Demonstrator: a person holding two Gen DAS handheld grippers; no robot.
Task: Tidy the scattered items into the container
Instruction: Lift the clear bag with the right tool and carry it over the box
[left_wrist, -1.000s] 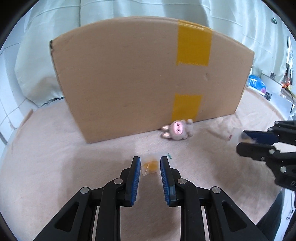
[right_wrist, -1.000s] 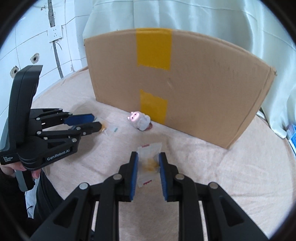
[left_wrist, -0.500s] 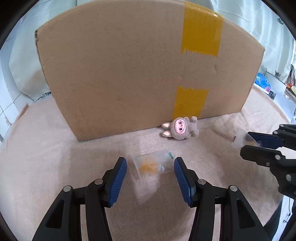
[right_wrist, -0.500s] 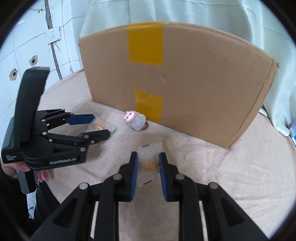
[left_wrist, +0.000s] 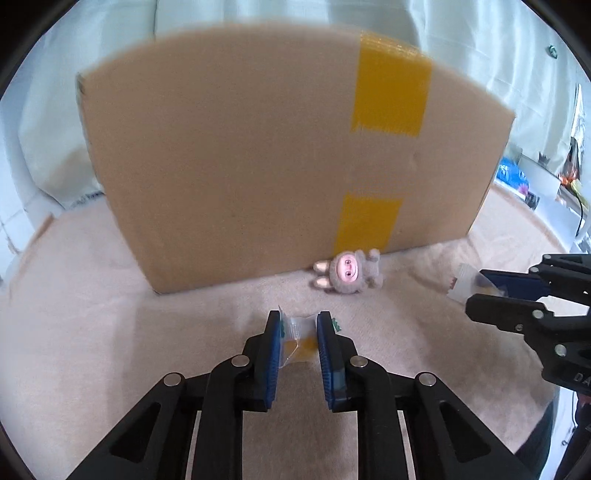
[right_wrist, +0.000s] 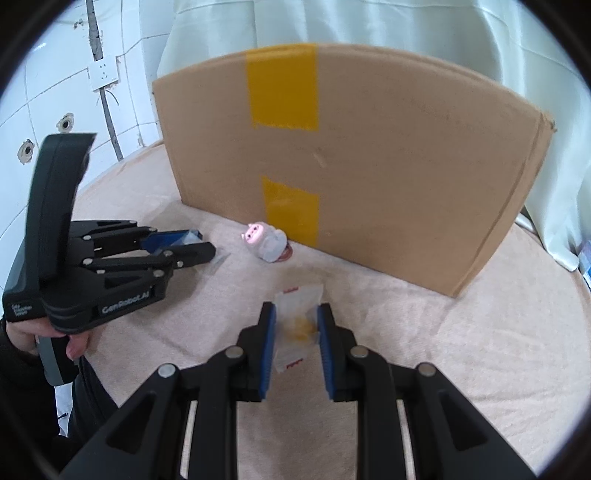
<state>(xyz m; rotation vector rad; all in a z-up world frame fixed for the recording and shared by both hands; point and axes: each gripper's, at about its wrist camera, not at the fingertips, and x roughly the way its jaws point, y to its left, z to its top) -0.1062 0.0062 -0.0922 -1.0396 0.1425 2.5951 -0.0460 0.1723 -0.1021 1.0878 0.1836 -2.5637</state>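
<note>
Both grippers pitched down toward the box (left_wrist: 258, 166), w/ jaws clamped on clear packets so these can go up into it. Left gripper (left_wrist: 298, 332), jaws just closed, pinches the green-trimmed packet (left_wrist: 300, 334). Right gripper (right_wrist: 294, 325) pinches the red-trimmed packet (right_wrist: 297, 314). Plush toy (left_wrist: 347, 273) lies at 1 o'clock from left gripper, touching the box base.

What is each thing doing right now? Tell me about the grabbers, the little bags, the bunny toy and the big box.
left gripper: has just closed on a clear packet
right gripper: shut on another clear packet
plush toy: lying loose on the cloth by the box
cardboard box: standing upright, top unseen
</note>
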